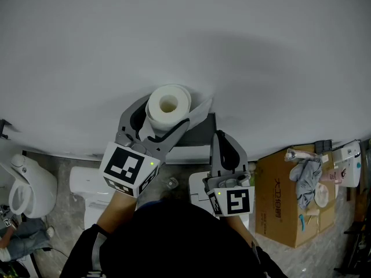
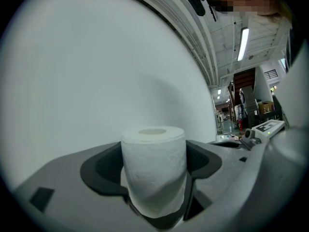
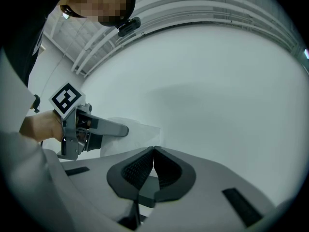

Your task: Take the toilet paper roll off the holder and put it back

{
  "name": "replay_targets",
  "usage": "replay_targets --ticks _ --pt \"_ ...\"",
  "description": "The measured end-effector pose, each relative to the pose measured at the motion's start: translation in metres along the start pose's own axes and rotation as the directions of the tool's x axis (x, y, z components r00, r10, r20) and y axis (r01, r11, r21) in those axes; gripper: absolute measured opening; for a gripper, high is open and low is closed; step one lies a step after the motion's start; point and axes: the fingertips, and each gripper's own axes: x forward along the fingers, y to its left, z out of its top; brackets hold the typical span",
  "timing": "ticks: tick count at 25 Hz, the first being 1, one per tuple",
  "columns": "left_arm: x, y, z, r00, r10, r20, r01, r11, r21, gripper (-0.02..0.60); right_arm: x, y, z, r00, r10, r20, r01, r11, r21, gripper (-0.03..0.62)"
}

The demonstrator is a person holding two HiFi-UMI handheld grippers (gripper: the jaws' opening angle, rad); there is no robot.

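Head view | left gripper (image 1: 162,116) jaws wide, clamped on toilet paper roll (image 1: 168,104), core upright | holder (image 1: 196,133) at 4 o'clock, beside right gripper (image 1: 220,135), jaws closed, empty

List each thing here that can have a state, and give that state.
left gripper: shut on the toilet paper roll.
right gripper: shut, nothing between its jaws.
toilet paper roll: off the holder, a loose sheet trailing.
holder: bare, no roll on it.
cardboard box: open, cloth lying on top.
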Motion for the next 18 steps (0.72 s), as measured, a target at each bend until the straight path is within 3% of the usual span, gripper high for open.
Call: replay_targets --ticks 18 --pt "0.008 -0.009 -0.017 1.0 -0.03 -0.009 0.03 0.999 -0.015 0.377 -0.001 0.001 -0.005 1.0 -0.011 -0.019 0.011 1.0 0.004 0.023"
